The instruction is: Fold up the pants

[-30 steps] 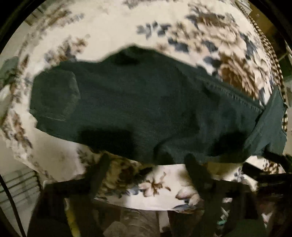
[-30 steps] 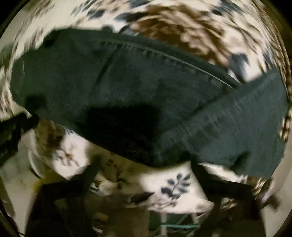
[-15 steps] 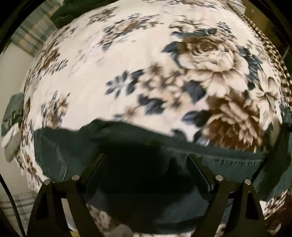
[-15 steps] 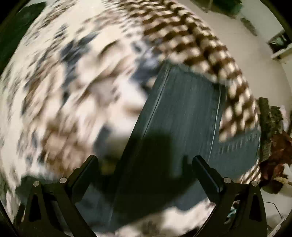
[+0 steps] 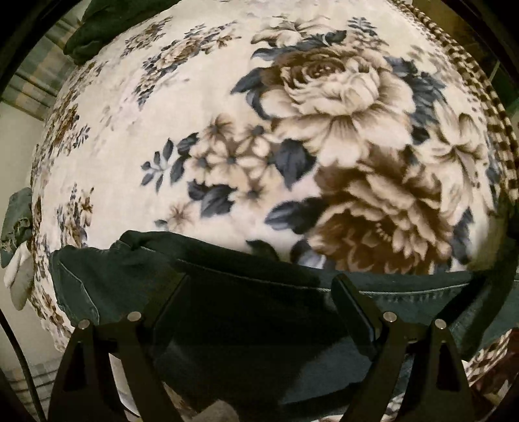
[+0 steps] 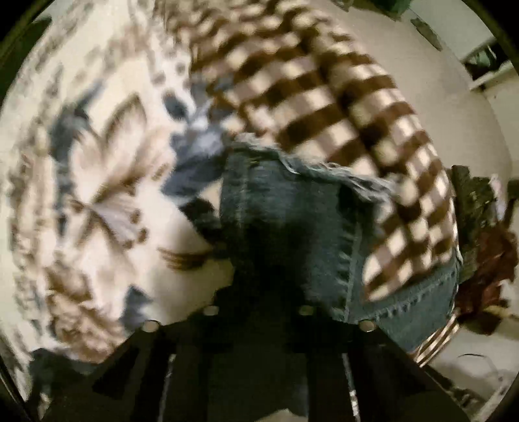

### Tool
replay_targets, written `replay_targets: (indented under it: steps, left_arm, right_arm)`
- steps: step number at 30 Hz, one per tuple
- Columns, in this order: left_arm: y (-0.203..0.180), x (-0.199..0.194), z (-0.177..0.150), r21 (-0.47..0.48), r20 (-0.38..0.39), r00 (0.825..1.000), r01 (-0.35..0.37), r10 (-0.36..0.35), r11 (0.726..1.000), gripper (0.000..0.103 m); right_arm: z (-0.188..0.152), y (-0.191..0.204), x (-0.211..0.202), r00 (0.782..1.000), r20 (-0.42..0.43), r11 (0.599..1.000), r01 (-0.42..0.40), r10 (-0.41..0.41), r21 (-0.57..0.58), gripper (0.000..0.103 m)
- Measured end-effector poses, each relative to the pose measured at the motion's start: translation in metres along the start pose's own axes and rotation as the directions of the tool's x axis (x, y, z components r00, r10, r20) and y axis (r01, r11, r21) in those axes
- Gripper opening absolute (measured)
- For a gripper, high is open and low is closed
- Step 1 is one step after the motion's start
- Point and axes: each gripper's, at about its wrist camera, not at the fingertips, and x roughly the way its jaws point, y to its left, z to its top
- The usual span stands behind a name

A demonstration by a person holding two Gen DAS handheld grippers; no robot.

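Observation:
Dark denim pants (image 5: 246,292) lie across the near edge of a floral blanket (image 5: 227,130). My left gripper (image 5: 259,285) is open, its fingers spread wide just over the pants' upper part. In the right wrist view the frayed hem of a pant leg (image 6: 292,201) lies at the blanket's checkered border. My right gripper (image 6: 259,292) has its jaws close together on this leg cloth, with the fingertips dark and hard to see.
A dark garment (image 5: 94,29) lies at the blanket's far left corner. A green-and-white cloth (image 5: 18,240) hangs at the left edge. In the right wrist view, pale floor (image 6: 454,97) and a dark heap of clutter (image 6: 480,233) lie beyond the checkered border (image 6: 324,97).
My left gripper moved down close over the pants and stayed open. My right gripper swung to the pant leg's hem and its jaws closed on the cloth.

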Motion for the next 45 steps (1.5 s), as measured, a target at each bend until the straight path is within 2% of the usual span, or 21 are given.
replay_targets:
  steps: [3, 7, 10, 11, 12, 14, 17, 19, 21, 23, 25, 28, 30, 32, 35, 36, 37, 38, 39, 42, 45]
  left_arm:
    - [0.002, -0.01, 0.0, -0.029, -0.002, 1.0, 0.03, -0.03, 0.999, 0.087]
    - [0.0, -0.025, 0.003, -0.066, 0.01, 0.997, 0.075, -0.075, 0.995, 0.087]
    - [-0.008, -0.035, 0.003, -0.054, 0.032, 0.995, 0.093, -0.091, 0.994, 0.087]
    - [-0.013, -0.037, 0.002, -0.043, 0.038, 0.995, 0.092, -0.09, 0.995, 0.087]
    - [-0.018, -0.037, 0.001, -0.029, 0.041, 0.995, 0.089, -0.088, 0.996, 0.087]
    - [-0.028, -0.032, -0.003, 0.0, 0.032, 0.996, 0.082, -0.082, 0.997, 0.087]
    - [-0.041, -0.021, -0.01, 0.042, 0.006, 0.997, 0.073, -0.073, 0.996, 0.087]
    - [-0.048, -0.015, -0.015, 0.064, -0.013, 0.998, 0.07, -0.069, 0.995, 0.087]
    - [-0.051, -0.011, -0.019, 0.073, -0.028, 0.997, 0.074, -0.072, 0.995, 0.087]
    - [-0.054, -0.008, -0.023, 0.083, -0.039, 0.996, 0.079, -0.076, 0.993, 0.087]
    - [-0.058, -0.005, -0.024, 0.095, -0.047, 0.996, 0.083, -0.079, 0.992, 0.087]
    - [-0.065, -0.004, -0.025, 0.122, -0.044, 0.996, 0.078, -0.073, 0.989, 0.087]
    - [-0.069, -0.003, -0.025, 0.142, -0.038, 0.997, 0.066, -0.061, 0.988, 0.087]
    - [-0.073, -0.001, -0.025, 0.147, -0.042, 0.997, 0.065, -0.06, 0.987, 0.087]
    - [-0.078, 0.001, -0.024, 0.15, -0.048, 0.997, 0.068, -0.061, 0.986, 0.087]
    - [-0.08, 0.002, -0.024, 0.148, -0.049, 0.997, 0.07, -0.063, 0.986, 0.087]
    - [-0.08, 0.002, -0.024, 0.147, -0.051, 0.997, 0.072, -0.065, 0.987, 0.087]
    - [-0.08, 0.001, -0.025, 0.147, -0.051, 0.996, 0.073, -0.066, 0.986, 0.087]
    - [-0.08, 0.001, -0.025, 0.148, -0.05, 0.997, 0.073, -0.067, 0.986, 0.087]
    - [-0.077, 0.0, -0.024, 0.139, -0.053, 0.996, 0.079, -0.073, 0.987, 0.087]
    - [-0.066, -0.002, -0.02, 0.123, -0.042, 0.996, 0.079, -0.074, 0.989, 0.087]
  right_arm:
    - [-0.013, -0.018, -0.057, 0.984, 0.112, 0.99, -0.138, 0.136, 0.013, 0.012]
    - [-0.039, -0.059, -0.133, 0.913, 0.294, 0.954, -0.299, 0.283, 0.009, 0.011]
    - [-0.073, -0.099, -0.158, 0.851, 0.403, 0.929, -0.37, 0.336, 0.007, 0.011]
    - [-0.083, -0.116, -0.159, 0.841, 0.427, 0.927, -0.375, 0.333, 0.015, 0.011]
    - [-0.091, -0.131, -0.154, 0.841, 0.439, 0.932, -0.362, 0.315, 0.026, 0.011]
    - [-0.1, -0.16, -0.129, 0.868, 0.409, 0.939, -0.338, 0.282, 0.069, 0.011]
    - [-0.114, -0.2, -0.059, 0.934, 0.258, 0.934, -0.302, 0.249, 0.189, 0.013]
    - [-0.121, -0.226, -0.014, 0.955, 0.14, 0.899, -0.294, 0.262, 0.325, 0.019]
    - [-0.131, -0.251, 0.006, 0.947, 0.104, 0.829, -0.318, 0.305, 0.459, 0.025]
    - [-0.137, -0.266, 0.004, 0.934, 0.147, 0.782, -0.354, 0.326, 0.513, 0.062]
    - [-0.137, -0.274, -0.01, 0.931, 0.203, 0.771, -0.366, 0.304, 0.522, 0.076]
    - [-0.12, -0.266, -0.033, 0.955, 0.222, 0.847, -0.279, 0.196, 0.453, 0.076]
    - [-0.091, -0.246, -0.042, 0.977, 0.187, 0.935, -0.159, 0.103, 0.316, 0.076]
    - [-0.067, -0.229, -0.033, 0.992, 0.122, 0.976, -0.064, 0.039, 0.208, 0.076]
    - [-0.041, -0.215, -0.004, 0.999, -0.011, 0.991, 0.046, -0.045, 0.123, 0.075]
    - [-0.037, -0.214, 0.006, 0.997, -0.047, 0.991, 0.062, -0.057, 0.117, 0.075]
    - [-0.035, -0.213, 0.011, 0.998, -0.049, 0.992, 0.049, -0.043, 0.114, 0.062]
    - [-0.034, -0.209, 0.012, 0.998, -0.045, 0.994, 0.043, -0.038, 0.101, 0.031]
    - [-0.034, -0.202, 0.01, 0.998, -0.035, 0.995, 0.059, -0.056, 0.085, 0.013]
    - [-0.04, -0.179, -0.014, 0.992, 0.07, 0.994, 0.099, -0.101, 0.037, 0.005]
    - [-0.05, -0.172, -0.062, 0.979, 0.193, 0.997, 0.055, -0.066, 0.059, 0.004]
